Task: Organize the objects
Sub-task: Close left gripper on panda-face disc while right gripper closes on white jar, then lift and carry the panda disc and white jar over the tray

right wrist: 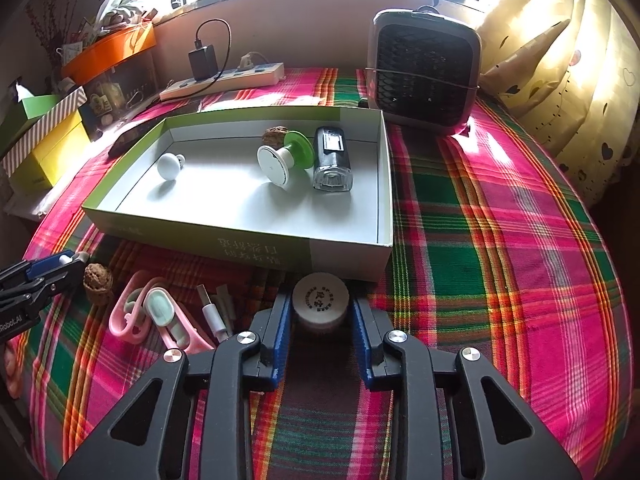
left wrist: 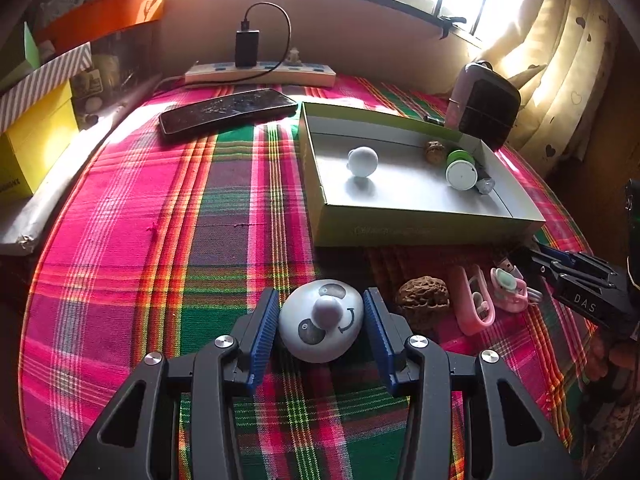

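Observation:
My left gripper (left wrist: 321, 320) has its blue pads around a white panda-face knob (left wrist: 320, 322), gripping it on the plaid cloth. My right gripper (right wrist: 320, 310) is closed on a small round white jar (right wrist: 320, 304) just in front of the green box (right wrist: 192, 232). The box (left wrist: 400, 232) holds a white knob (right wrist: 170, 166), a green-and-white spool (right wrist: 280, 162), a walnut (right wrist: 274, 134) and a clear bike light (right wrist: 332, 160). A loose walnut (left wrist: 422, 298), pink clips (left wrist: 474, 304) and a USB plug (right wrist: 214, 314) lie in front of the box.
A cracked phone (left wrist: 228, 110) and a power strip (left wrist: 260, 72) with a charger lie at the back. A small fan (right wrist: 424, 72) stands at the back right. Yellow and striped boxes (left wrist: 36, 136) line the left edge. A curtain (right wrist: 560, 60) hangs at the right.

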